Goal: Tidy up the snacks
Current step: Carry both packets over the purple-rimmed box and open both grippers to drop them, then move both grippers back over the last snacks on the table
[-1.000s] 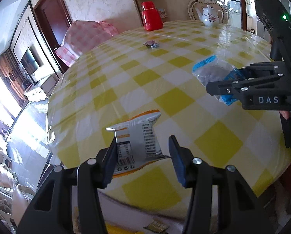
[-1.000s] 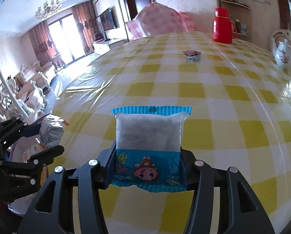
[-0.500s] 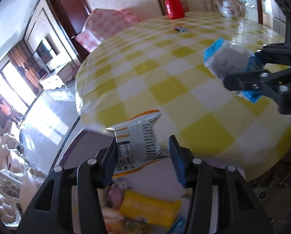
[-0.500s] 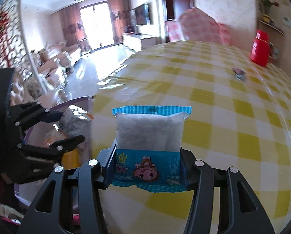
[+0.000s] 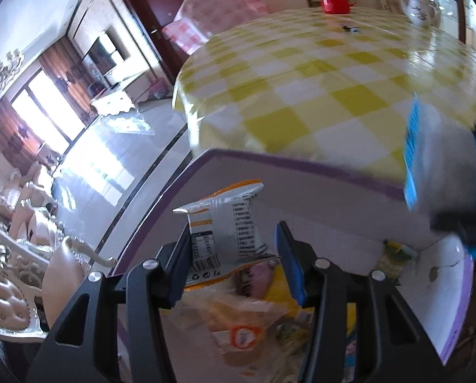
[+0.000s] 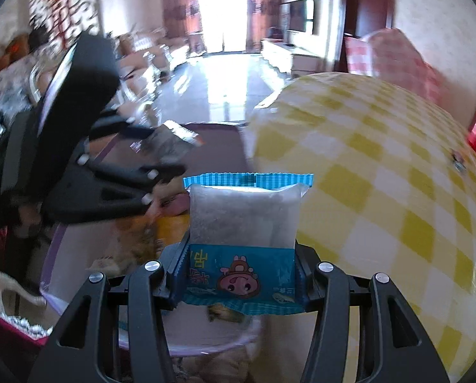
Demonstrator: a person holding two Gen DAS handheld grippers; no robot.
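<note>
Both claws have swung off the counter [image 5: 349, 73] and now hang over the purple-rimmed box [image 5: 333, 172] of snacks: left claw [image 5: 234, 255] grips a silver-orange packet [image 5: 228, 223], right claw [image 6: 241, 274] clamps a blue packet [image 6: 242, 223]. Dropping them in looks next.

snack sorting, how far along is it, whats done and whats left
Done: several packets already lie in the purple-rimmed bin. In hand: the left gripper holds a white and orange snack packet and the right gripper a blue snack packet, both over the bin, unreleased. Left: one small wrapped snack on the yellow checked table.
</note>
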